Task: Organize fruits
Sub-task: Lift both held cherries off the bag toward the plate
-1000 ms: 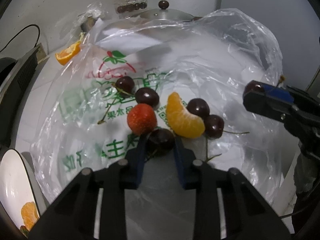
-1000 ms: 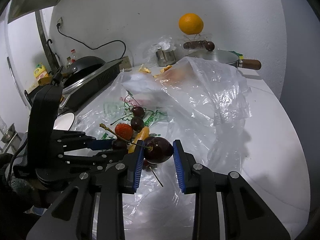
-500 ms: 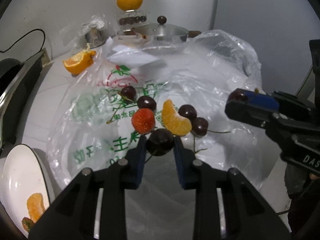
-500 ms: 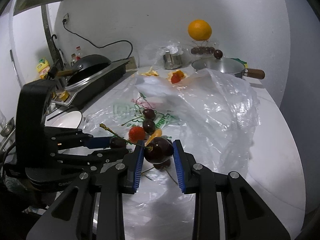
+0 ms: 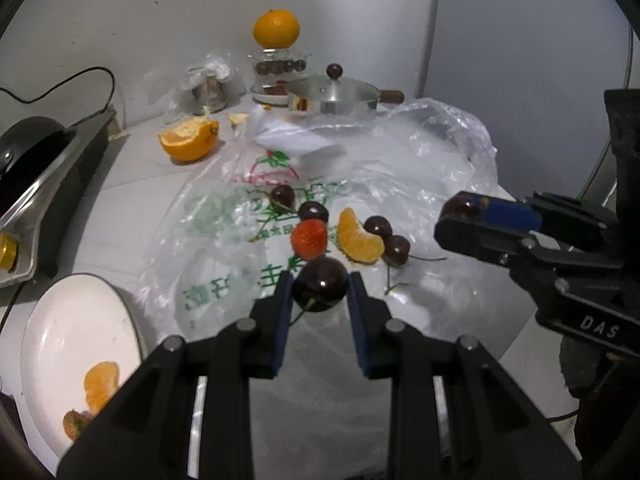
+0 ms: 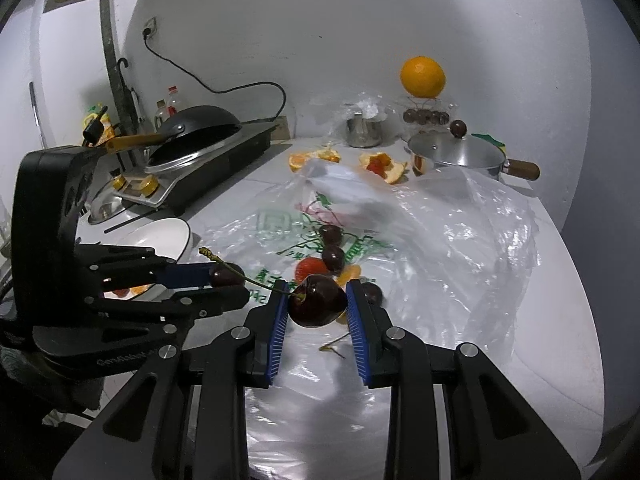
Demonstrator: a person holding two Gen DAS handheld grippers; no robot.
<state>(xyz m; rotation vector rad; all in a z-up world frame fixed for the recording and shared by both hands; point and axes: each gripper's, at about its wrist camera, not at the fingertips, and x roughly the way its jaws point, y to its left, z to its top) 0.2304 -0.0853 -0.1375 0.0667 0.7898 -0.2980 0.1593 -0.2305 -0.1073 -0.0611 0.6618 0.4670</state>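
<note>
Left tongs are pinching a dark cherry between their blue pads, lifted clear above the plastic bag. Right tongs are clamped on a second cherry, its long stem angling up to the left, and in the right wrist view they sit just beside the left tongs, close quarters there.

Down on the bag sits the loose fruit: a strawberry, an orange segment and four more cherries bunched in the middle of the printed plastic. The bag's crumpled far side rises toward the lidded pan with its wooden handle.

To the left of the bag, a white plate holds an orange slice and a red bit of fruit near its lower rim; most of the plate is bare. Its edge nearly meets the bag's edge. Behind the plate, the stove with a black wok blocks that side. A half orange lies on the white surface toward the wall, and a whole orange is perched on a glass jar at the back. On the right, the surface is open beyond the bag, out to its curved edge.
</note>
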